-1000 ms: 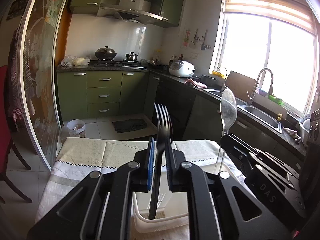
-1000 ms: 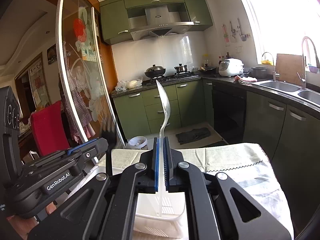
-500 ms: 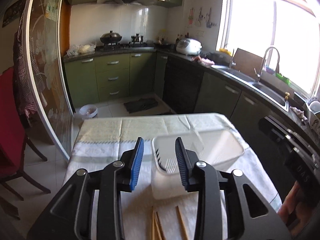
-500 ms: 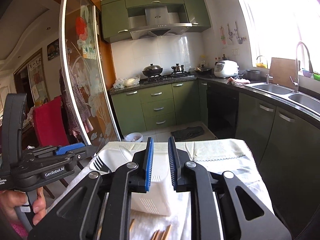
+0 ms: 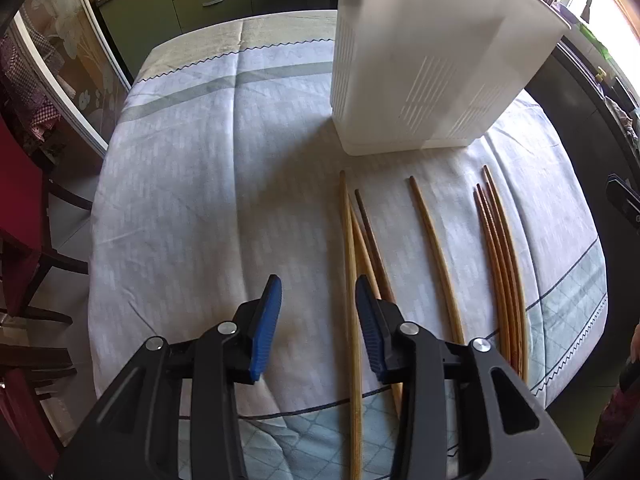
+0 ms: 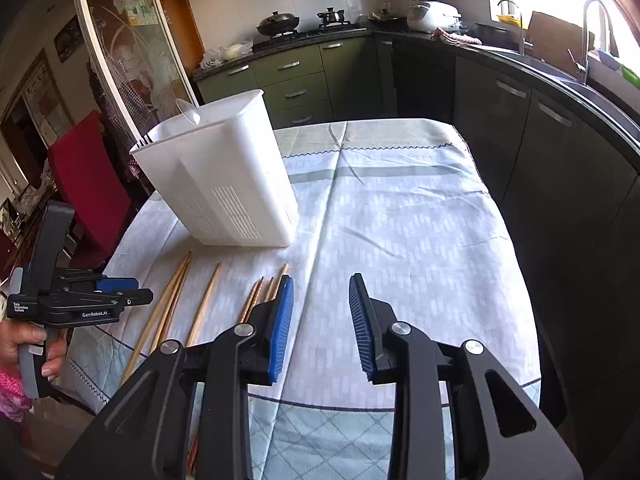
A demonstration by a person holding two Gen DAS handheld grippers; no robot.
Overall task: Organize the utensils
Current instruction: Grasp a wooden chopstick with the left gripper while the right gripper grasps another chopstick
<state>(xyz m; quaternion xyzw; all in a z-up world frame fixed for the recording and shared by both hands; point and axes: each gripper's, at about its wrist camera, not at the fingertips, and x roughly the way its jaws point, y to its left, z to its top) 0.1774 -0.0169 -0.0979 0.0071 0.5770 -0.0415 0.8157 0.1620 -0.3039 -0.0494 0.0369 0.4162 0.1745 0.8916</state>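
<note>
Fork and spoon gone from my fingers since a second ago; spoon (image 6: 189, 112) now in white holder (image 6: 224, 184), upper left of frame. Left gripper (image 5: 318, 320) parted, empty; right gripper (image 6: 320, 324) opening, empty. Chopsticks (image 5: 436, 256) left on desk (image 5: 180, 184) (all of them), lower centre.

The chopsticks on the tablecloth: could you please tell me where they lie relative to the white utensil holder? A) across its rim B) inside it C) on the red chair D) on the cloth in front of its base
D: the chopsticks lie flat on the tablecloth, just short of the base of the white utensil holder.
</note>
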